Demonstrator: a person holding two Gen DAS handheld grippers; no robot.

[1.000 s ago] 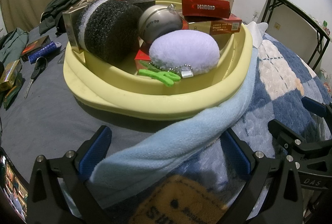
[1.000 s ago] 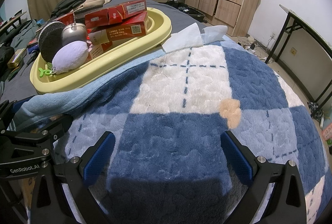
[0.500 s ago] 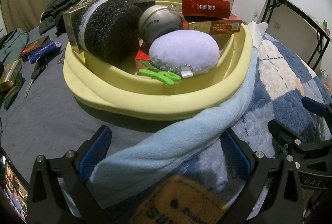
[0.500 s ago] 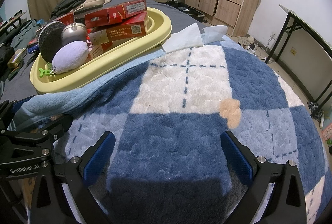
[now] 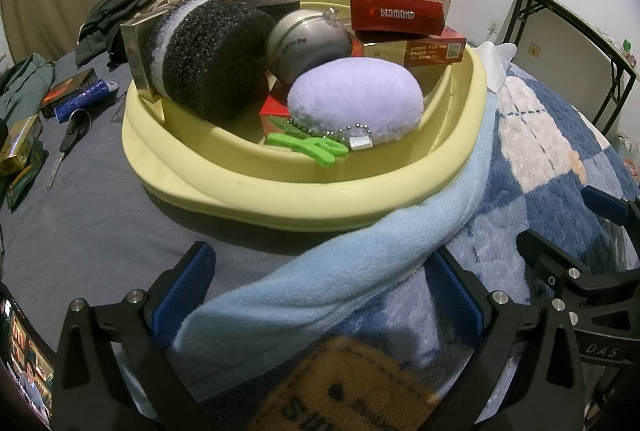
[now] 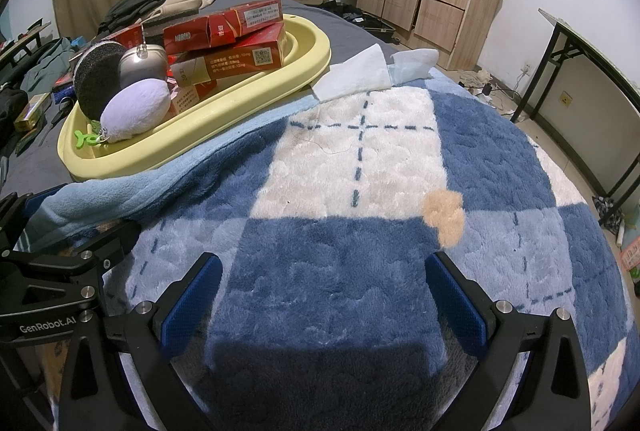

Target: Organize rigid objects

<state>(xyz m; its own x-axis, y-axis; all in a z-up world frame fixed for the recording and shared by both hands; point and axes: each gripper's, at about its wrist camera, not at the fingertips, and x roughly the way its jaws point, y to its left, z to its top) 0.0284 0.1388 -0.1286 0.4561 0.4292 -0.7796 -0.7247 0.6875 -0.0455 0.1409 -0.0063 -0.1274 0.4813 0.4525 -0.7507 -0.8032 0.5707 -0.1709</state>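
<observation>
Both tools, left [image 5: 318,289] and right [image 6: 320,295], gape empty beside a heaped yellow basin [image 5: 248,187] (its stacked red cartons [image 6: 224,27] could slide if nudged).

Red cartons [image 5: 412,49] ahead of the left gripper [image 5: 320,295] partly hidden behind lilac plush [image 5: 355,105], orange label [image 5: 344,391] beneath it blurred and cropped

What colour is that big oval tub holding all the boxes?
Pale yellow. The tub shows best in the left wrist view.
</observation>
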